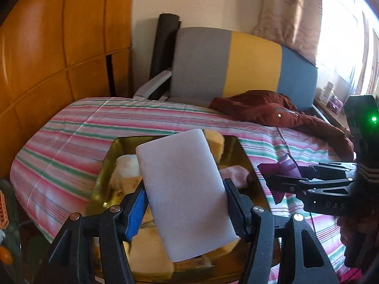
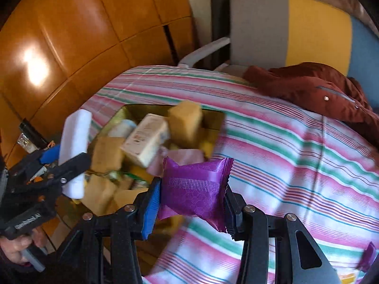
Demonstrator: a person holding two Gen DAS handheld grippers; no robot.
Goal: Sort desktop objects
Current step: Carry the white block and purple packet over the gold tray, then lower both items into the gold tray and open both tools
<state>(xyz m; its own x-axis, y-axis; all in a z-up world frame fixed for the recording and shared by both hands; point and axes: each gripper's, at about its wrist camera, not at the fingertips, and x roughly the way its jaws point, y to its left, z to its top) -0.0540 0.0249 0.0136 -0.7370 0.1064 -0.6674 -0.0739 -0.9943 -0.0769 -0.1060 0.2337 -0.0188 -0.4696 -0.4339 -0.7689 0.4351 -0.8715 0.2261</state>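
Two grippers (image 1: 186,209) (image 2: 193,203) over full tin (image 2: 214,120).

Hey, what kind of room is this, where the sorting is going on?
Most likely a room in a home, perhaps a living or dining room. A table under a striped cloth stands by a wooden cabinet, with a fabric chair behind it and curtains at a sunny window.

Right gripper (image 2: 191,189) clamps purple packet (image 2: 196,187) beside gold tray (image 2: 213,118), seemingly above striped cloth (image 2: 296,142).
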